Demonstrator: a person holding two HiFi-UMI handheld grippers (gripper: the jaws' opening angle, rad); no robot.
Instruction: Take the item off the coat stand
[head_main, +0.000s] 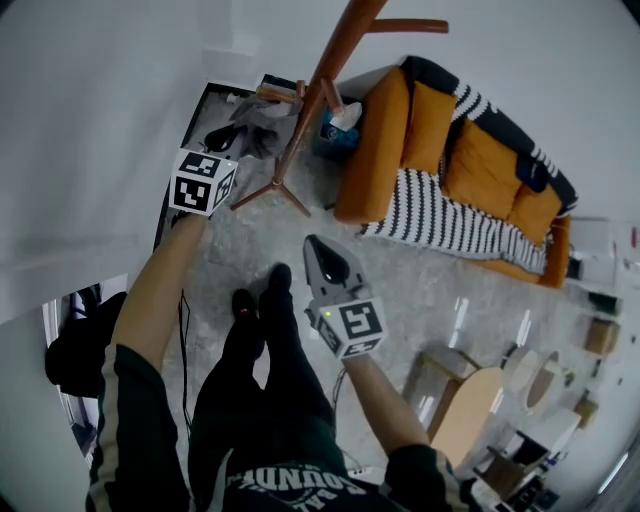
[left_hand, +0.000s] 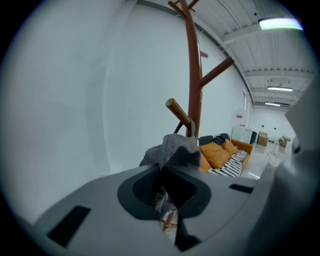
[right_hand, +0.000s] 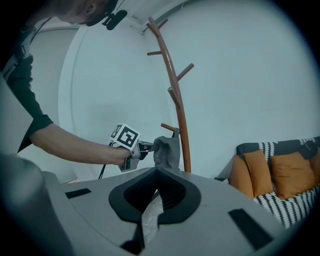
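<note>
On a low peg (right_hand: 168, 127) of the brown wooden coat stand (right_hand: 181, 125) hangs the item, a bunched grey cloth (right_hand: 165, 152), just beside the pole, with a dark strap running from it up to the peg. The left gripper (right_hand: 150, 146) meets it from the side, and its jaws are clenched on a fold of the grey cloth, which bulges above their tips in the left gripper view. The person's bare left forearm (right_hand: 75, 147) stretches out behind that gripper, whose marker cube (right_hand: 125, 135) sits on top. The right gripper (right_hand: 156, 169) is well apart from the stand and pointed toward it; its jaws are pressed together with nothing between them. In the head view it sits above the person's dark trouser legs (head_main: 260, 340), while the left one is held nearer the stand's splayed feet (head_main: 280, 187). Beyond the stand an orange sofa (head_main: 450, 150) with orange cushions stands against the white wall (right_hand: 240, 75), a black-and-white striped blanket (head_main: 430, 215) draped over its seat. The floor (head_main: 400, 290) is grey and speckled.
</note>
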